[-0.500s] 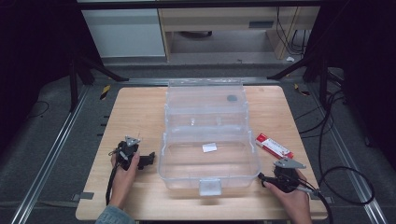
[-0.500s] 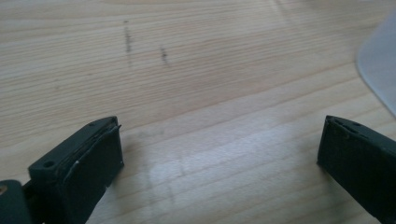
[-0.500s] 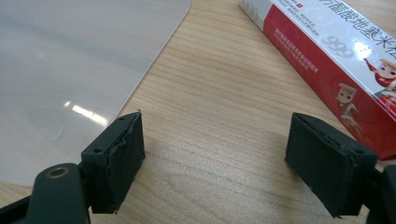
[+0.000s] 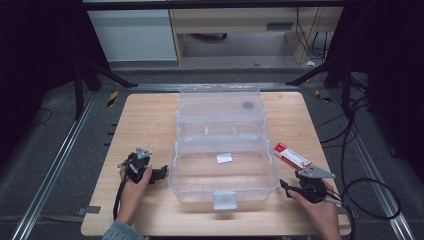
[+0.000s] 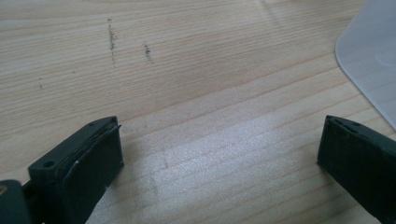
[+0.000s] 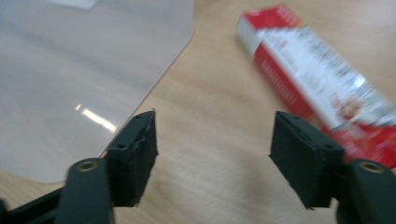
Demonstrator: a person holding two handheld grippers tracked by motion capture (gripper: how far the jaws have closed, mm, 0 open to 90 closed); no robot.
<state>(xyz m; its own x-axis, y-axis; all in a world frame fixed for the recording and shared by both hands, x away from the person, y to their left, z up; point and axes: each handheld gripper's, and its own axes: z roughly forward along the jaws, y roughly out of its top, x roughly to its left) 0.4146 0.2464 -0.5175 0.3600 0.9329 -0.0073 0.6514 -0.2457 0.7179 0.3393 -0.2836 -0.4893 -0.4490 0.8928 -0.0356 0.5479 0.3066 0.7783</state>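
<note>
Lab: black-curtained rig, floor rails (image 4: 55, 165), cables (image 4: 367, 150).

A clear plastic box (image 4: 223, 150) sat at the centre of the table (image 4: 150, 115). A carton (image 4: 292, 156) lay at its three o'clock, just beside it. A small slip (image 4: 224, 158), perhaps paper, lay inside the box. The left gripper (image 4: 161, 173) was at eight o'clock, the right gripper (image 4: 286, 187) at four.

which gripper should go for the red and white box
Right. The right gripper is open beside the red and white box, which lies just ahead of its jaws. The left gripper sits across the clear plastic case.
</note>
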